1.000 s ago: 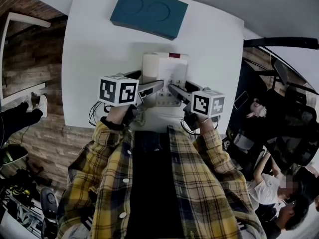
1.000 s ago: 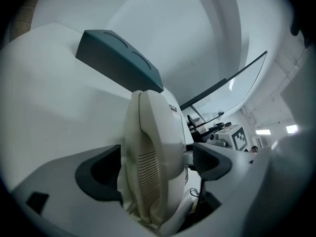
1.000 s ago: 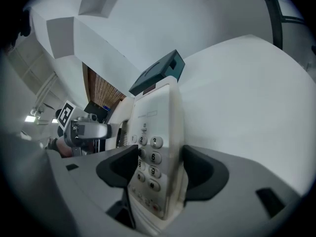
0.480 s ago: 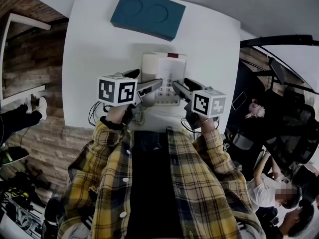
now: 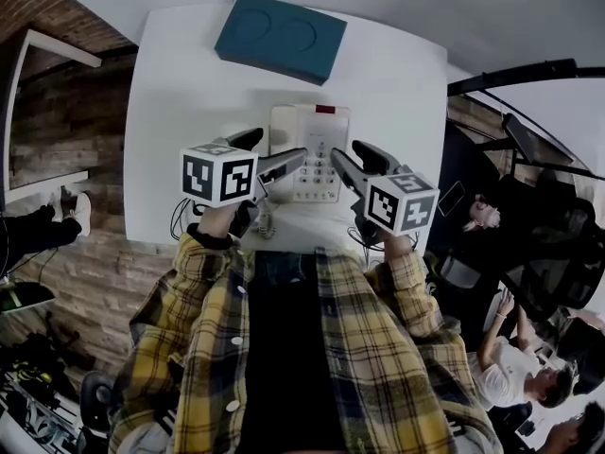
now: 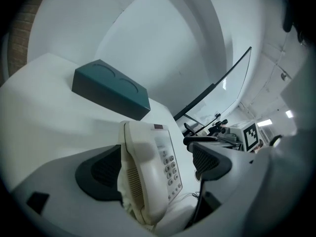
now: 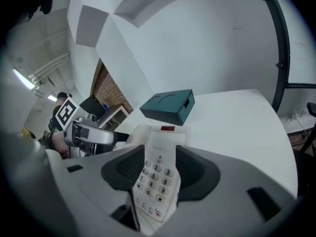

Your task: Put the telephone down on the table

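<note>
Nearest, a plaid shirt [image 5: 378,348] is seen, with a claw held out from each sleeve. The left claw [image 5: 282,146] is held above the near left part of the phone [image 5: 318,132]. Its jaws are spread wide, and neither pad is pressed on anything. The right claw [image 5: 346,149] is held, tilted, over the phone's near right edge. Its jaws have just been closing but are set apart, and the keypad is only seen through the gap, with neither pad pressed on it. The phone is laid flat on the white tabletop [image 5: 170,93], about midway across and nearer the near edge, with the handset seated on its left side and the keypad on its right. A small red patch is shown at its far edge. Farther off, well apart from the phone, a teal box [image 5: 281,38] with two round hollows in its top is set near the tabletop's far edge.
</note>
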### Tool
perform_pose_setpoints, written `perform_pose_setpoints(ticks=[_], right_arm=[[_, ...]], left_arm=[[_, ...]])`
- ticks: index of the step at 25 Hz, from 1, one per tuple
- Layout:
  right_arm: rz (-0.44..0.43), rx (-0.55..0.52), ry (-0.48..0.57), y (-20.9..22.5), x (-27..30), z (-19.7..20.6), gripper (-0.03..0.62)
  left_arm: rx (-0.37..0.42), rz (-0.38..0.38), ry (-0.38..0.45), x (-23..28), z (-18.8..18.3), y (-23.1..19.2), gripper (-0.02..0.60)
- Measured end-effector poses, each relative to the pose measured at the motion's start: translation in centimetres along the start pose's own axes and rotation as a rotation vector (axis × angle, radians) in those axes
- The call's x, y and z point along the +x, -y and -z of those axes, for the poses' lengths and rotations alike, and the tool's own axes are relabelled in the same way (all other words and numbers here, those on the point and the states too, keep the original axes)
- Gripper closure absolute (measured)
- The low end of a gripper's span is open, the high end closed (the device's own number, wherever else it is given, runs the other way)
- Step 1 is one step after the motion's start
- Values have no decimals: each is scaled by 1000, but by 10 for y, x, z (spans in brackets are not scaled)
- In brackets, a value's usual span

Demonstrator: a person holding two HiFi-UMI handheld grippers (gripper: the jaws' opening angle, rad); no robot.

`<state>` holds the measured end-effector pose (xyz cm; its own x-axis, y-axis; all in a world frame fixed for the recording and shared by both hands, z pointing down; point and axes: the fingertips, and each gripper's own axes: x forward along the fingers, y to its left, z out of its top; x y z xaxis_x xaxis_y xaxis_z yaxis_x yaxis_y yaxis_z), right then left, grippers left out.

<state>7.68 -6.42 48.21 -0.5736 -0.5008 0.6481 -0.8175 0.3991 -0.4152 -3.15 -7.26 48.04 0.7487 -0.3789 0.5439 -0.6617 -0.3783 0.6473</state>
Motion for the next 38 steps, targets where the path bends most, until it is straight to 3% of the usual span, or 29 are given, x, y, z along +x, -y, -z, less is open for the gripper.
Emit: perform_pose_setpoints(ticks=[14, 15, 16, 17, 18, 25, 38], right_arm=[[-66, -266, 292, -86, -59, -88, 434], [-72, -282, 311, -93, -64, -93, 439], [-77, -296, 330, -98, -69, -98, 443], [-80, -310, 347, -103, -74, -102, 448], [-83, -322, 363, -108, -78, -105, 451], [-108, -377, 430, -129, -99, -115, 481], [-116, -407, 544, -148, -132, -123, 559]], left_arm=[[307, 20, 278, -71, -66, 81, 146], [322, 7, 312, -77, -71, 85, 186], [337, -18, 354, -85, -76, 87, 311], [353, -45, 395, -92, -81, 89, 497], [368, -61, 426, -97, -85, 92, 534], [410, -9, 506, -120, -91, 121, 538], [555, 73, 539, -135, -87, 175, 557]])
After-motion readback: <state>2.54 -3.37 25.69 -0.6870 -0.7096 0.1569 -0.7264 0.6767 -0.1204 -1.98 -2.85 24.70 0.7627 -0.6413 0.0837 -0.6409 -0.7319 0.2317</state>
